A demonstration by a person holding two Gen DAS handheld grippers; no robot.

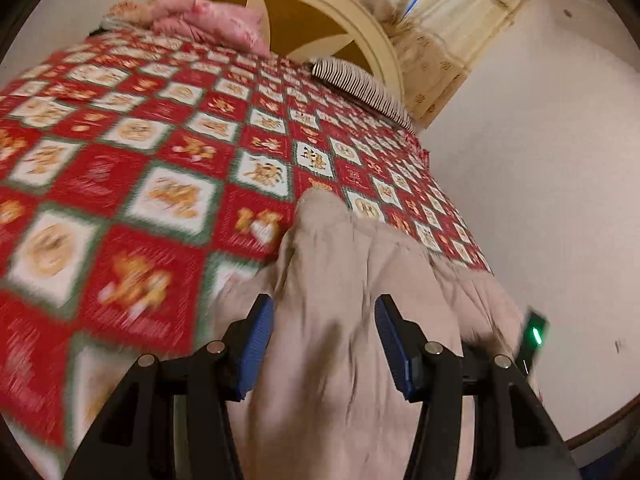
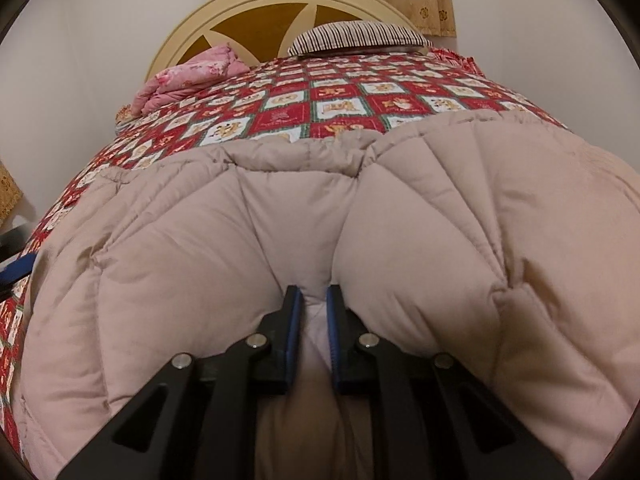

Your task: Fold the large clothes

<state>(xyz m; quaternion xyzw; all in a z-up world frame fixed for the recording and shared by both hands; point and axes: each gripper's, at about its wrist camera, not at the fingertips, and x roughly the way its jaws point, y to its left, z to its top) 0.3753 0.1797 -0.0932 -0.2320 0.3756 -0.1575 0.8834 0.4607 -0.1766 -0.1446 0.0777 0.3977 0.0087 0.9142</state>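
Right gripper pinches the beige coat; left gripper gapes around a fold.

Your left gripper is tilted to one side, and its two blue-padded fingers stand wide apart with padded fabric between them. Your right gripper points level and forward, and its fingers are nearly together, pinching a fold.
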